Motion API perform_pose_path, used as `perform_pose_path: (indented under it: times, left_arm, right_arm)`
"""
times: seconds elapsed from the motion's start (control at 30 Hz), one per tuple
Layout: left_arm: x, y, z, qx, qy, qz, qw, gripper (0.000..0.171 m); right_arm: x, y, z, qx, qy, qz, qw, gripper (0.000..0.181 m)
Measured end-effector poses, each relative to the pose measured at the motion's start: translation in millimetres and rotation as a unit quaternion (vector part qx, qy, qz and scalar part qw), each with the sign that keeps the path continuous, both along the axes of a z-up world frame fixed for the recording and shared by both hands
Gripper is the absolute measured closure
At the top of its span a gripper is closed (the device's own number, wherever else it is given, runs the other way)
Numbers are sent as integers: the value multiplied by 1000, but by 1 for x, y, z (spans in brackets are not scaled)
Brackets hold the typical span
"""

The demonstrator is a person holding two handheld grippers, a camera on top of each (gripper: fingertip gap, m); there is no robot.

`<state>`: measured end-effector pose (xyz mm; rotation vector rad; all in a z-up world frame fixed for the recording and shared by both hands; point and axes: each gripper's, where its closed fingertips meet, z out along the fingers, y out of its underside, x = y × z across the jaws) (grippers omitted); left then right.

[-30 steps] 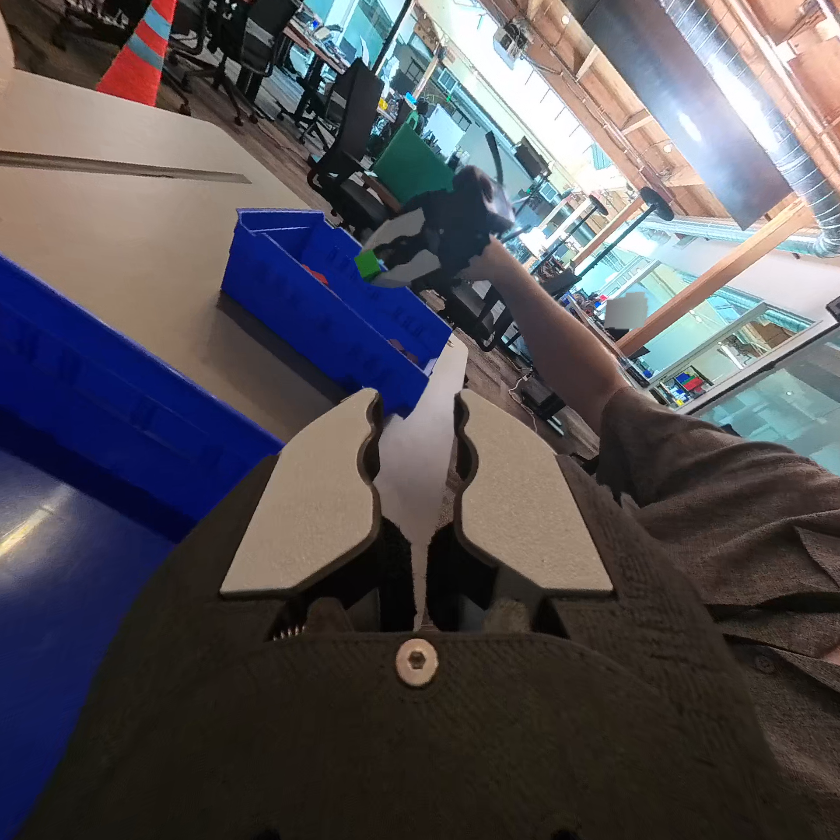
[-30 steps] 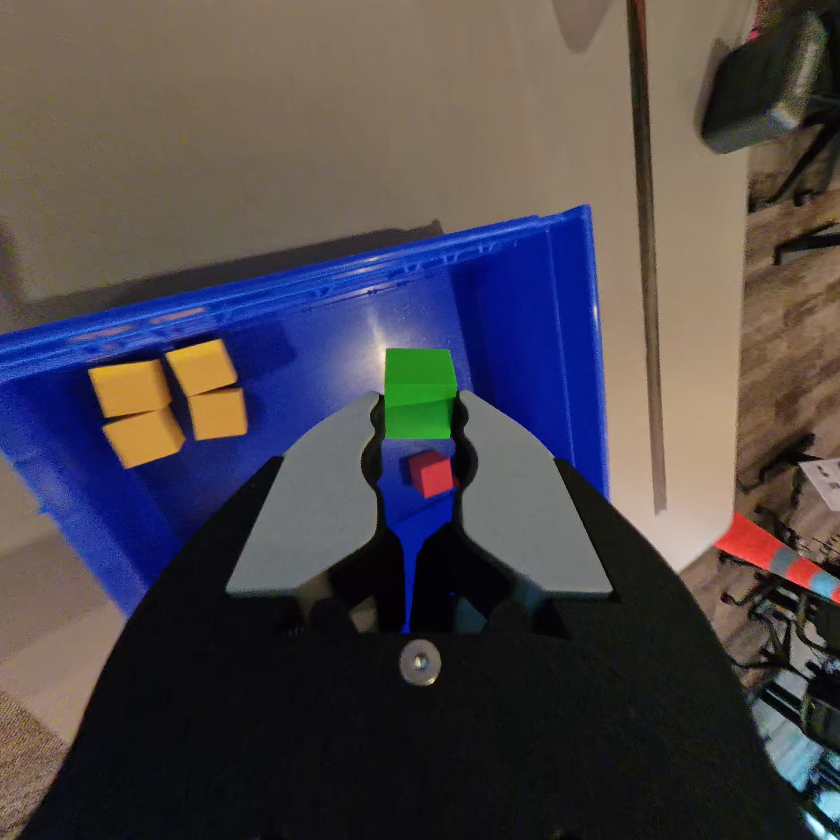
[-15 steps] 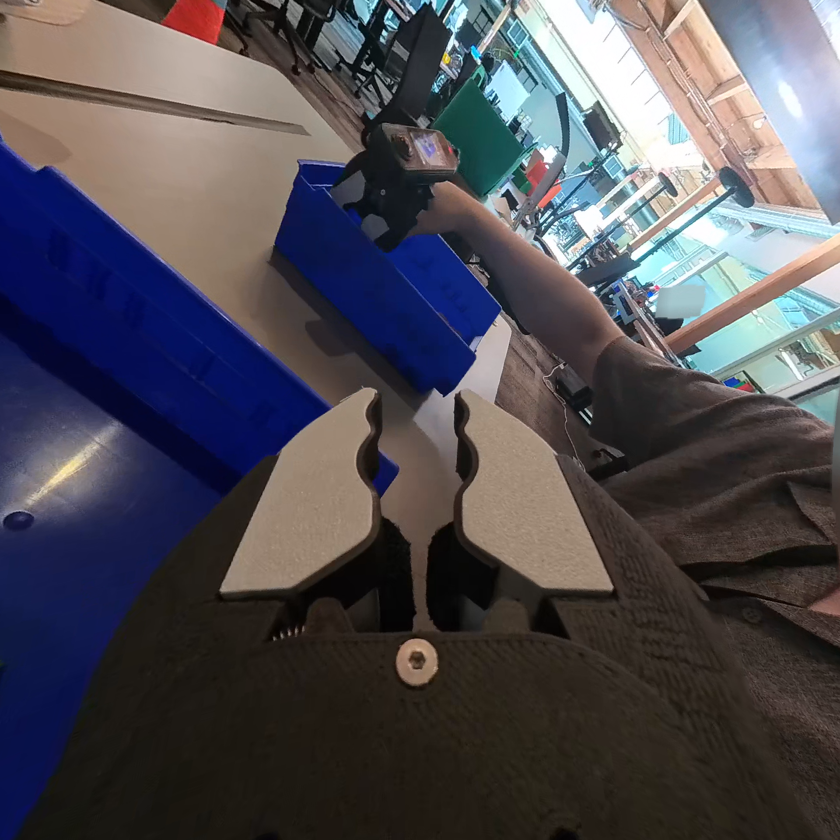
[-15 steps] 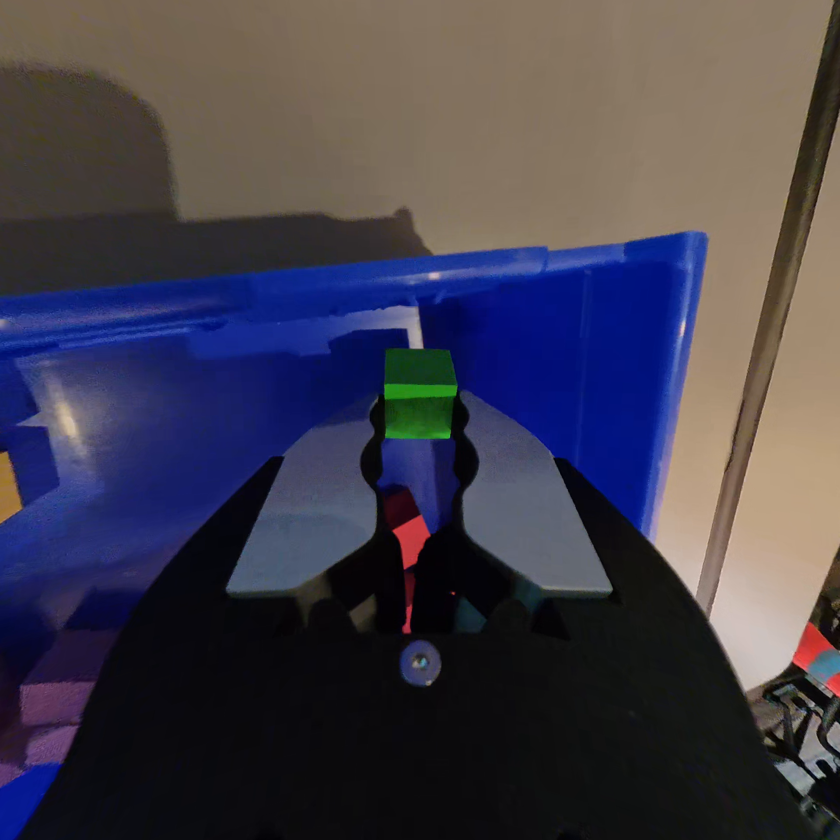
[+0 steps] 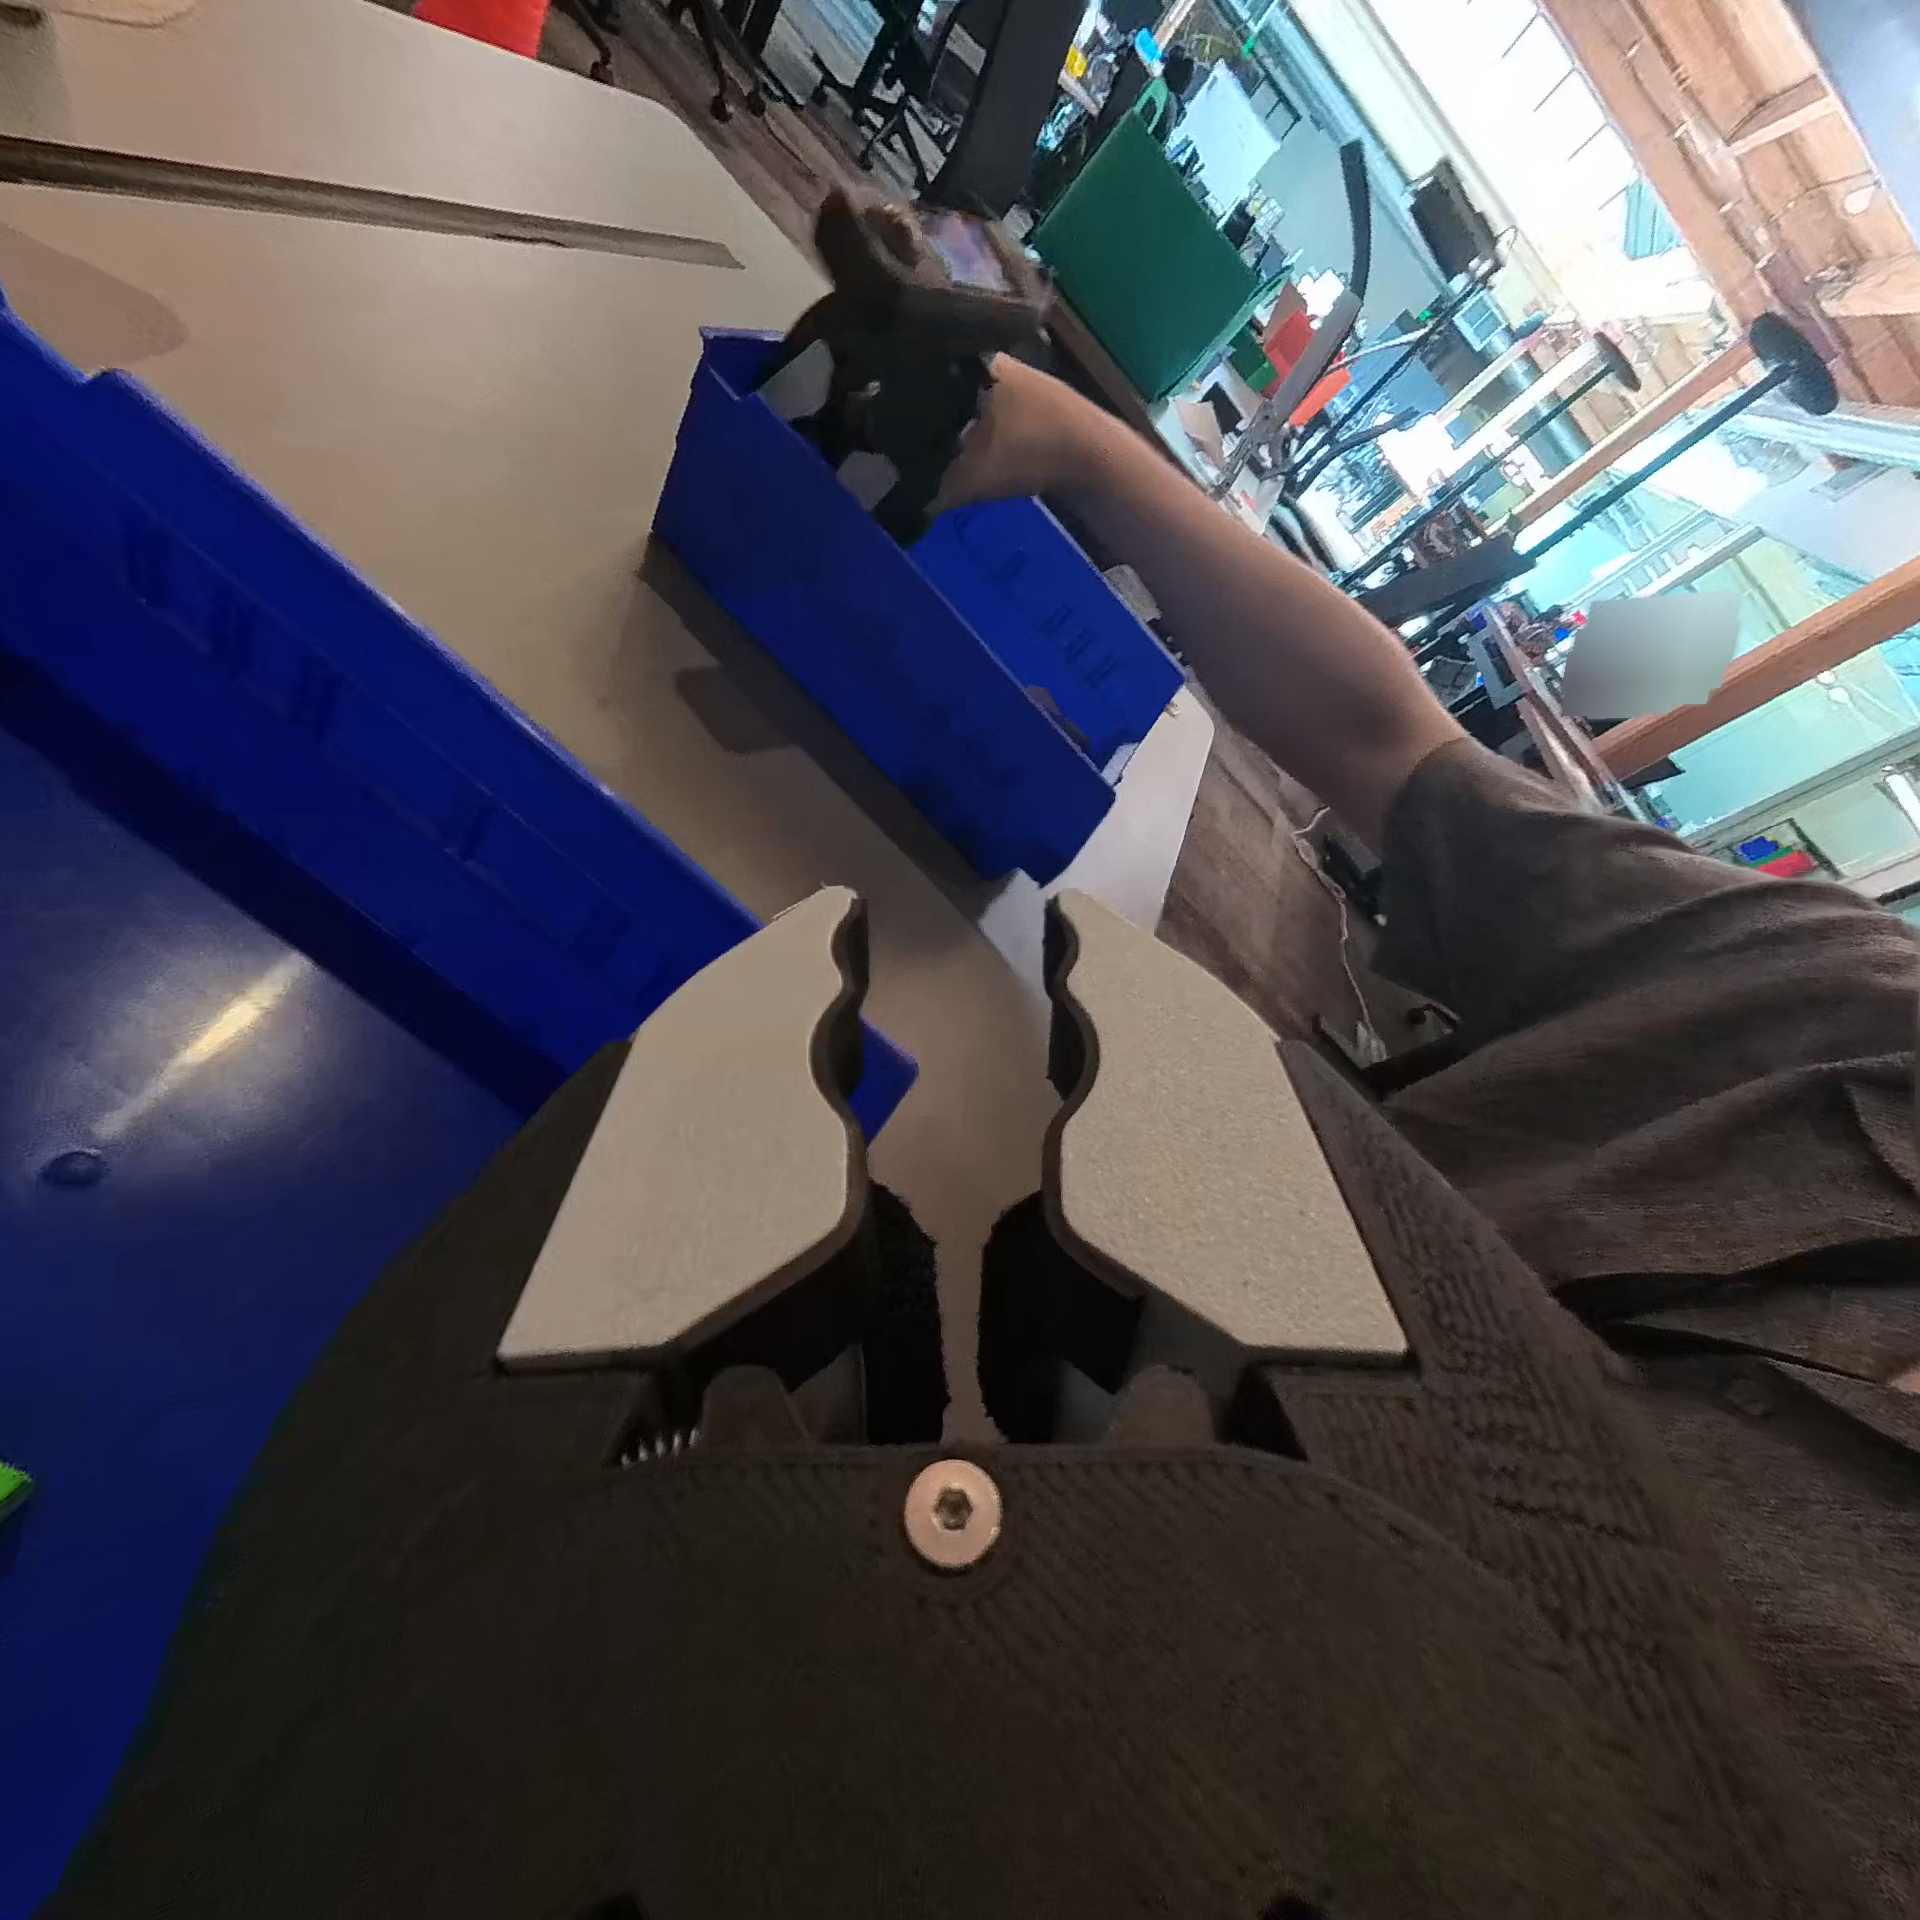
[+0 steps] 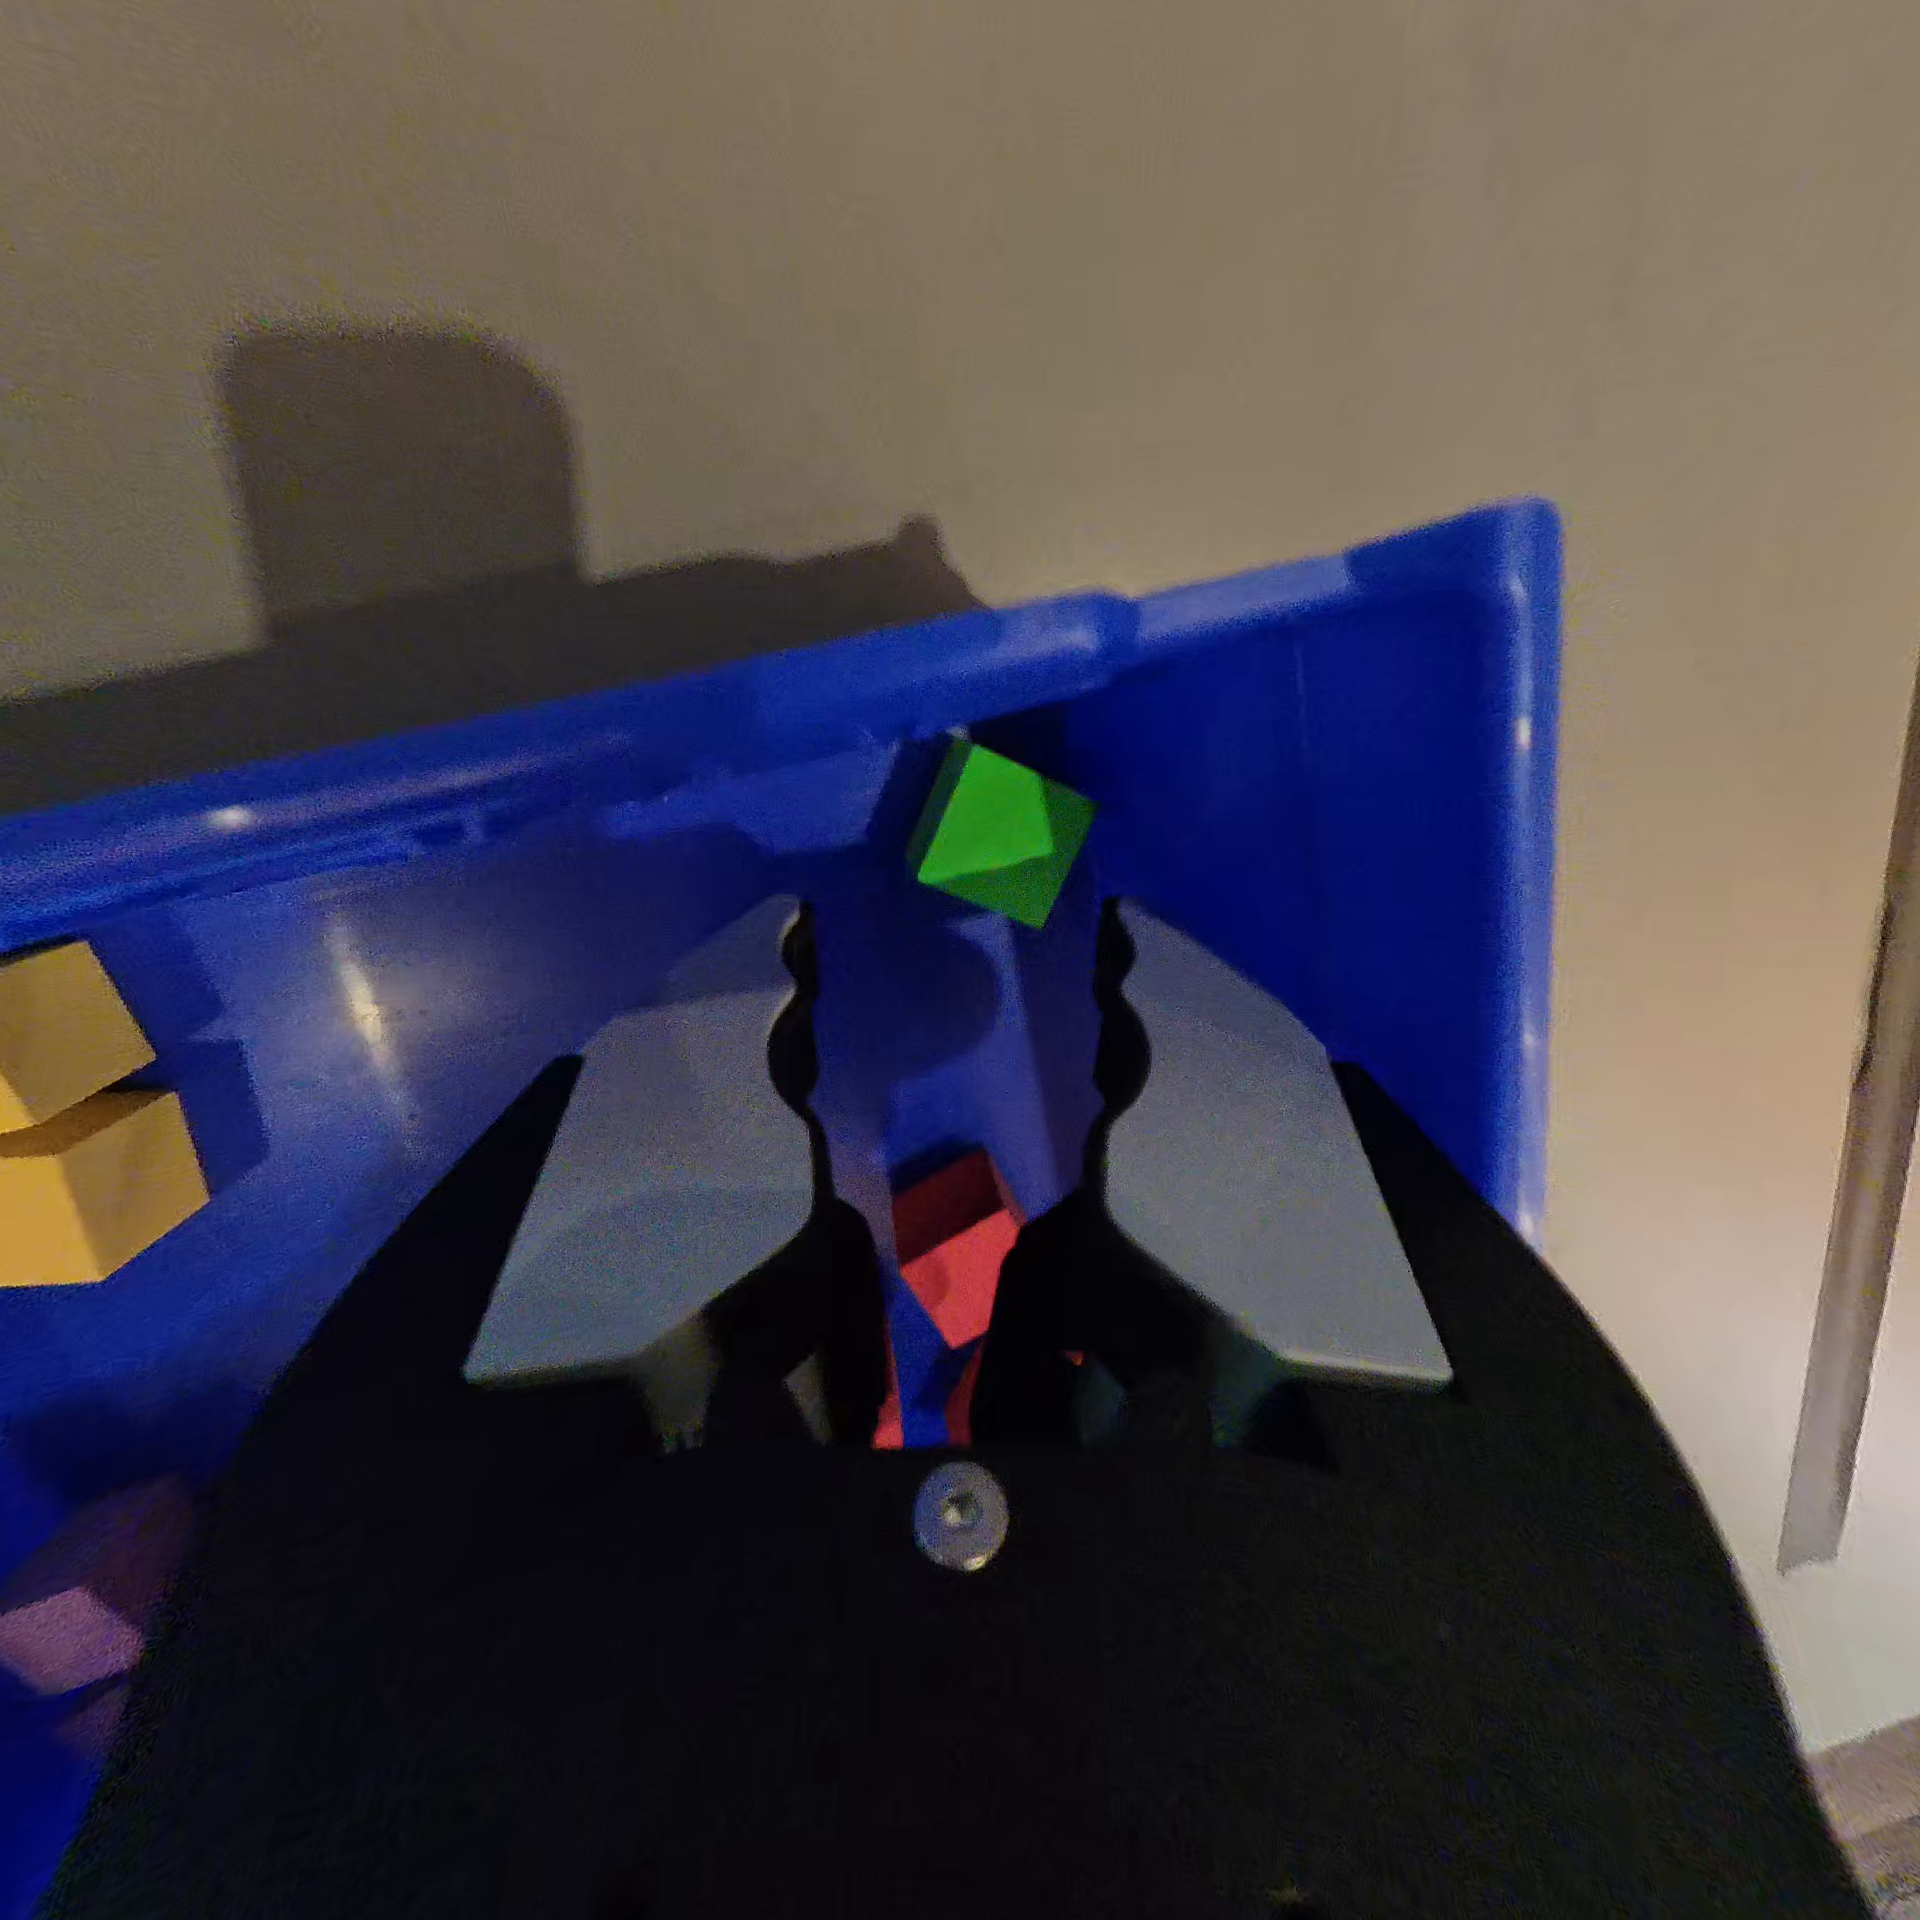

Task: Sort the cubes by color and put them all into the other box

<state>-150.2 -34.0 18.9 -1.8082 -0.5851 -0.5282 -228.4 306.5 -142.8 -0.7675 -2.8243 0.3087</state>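
Open office behind: black chairs (image 5: pixel 977 94), a green panel (image 5: pixel 1143 239), timber beams, big windows. Beige surface (image 5: pixel 416 395) carries two blue plastic bins. Near bin (image 5: pixel 312 748) fills the left of the left wrist view, a scrap of something green (image 5: pixel 10 1491) showing at its edge. Far bin (image 5: pixel 883 623) sits near the surface's edge. Person's bare forearm (image 5: pixel 1226 623) in a dark sleeve reaches to it. Left tool (image 5: pixel 951 925) hangs above the near bin's corner, jaws slightly apart, nothing between them. Right tool (image 6: pixel 956 914) is inside the far bin (image 6: pixel 1299 790), jaws spread wide, gripping nothing. Green cube (image 6: pixel 1000 833) is just past its fingertips, tilted on a corner against the bin's far wall near the right corner, clear of both fingers; can't tell if it's resting or in the air. Red cube (image 6: pixel 951 1242) shows on the bin floor through the gap between the jaws. Yellow cubes (image 6: pixel 73 1122) cluster at the left, something purple (image 6: pixel 62 1642) blurred at lower left.
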Motion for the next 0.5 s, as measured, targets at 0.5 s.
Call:
perform_pose_path:
  times: [0.5]
  left_arm:
    - [-2, -26, -148, -414, 295, -334, 794, 126]
  right_arm:
    - [80, -19, 78, -5, 149, 32, 988, 134]
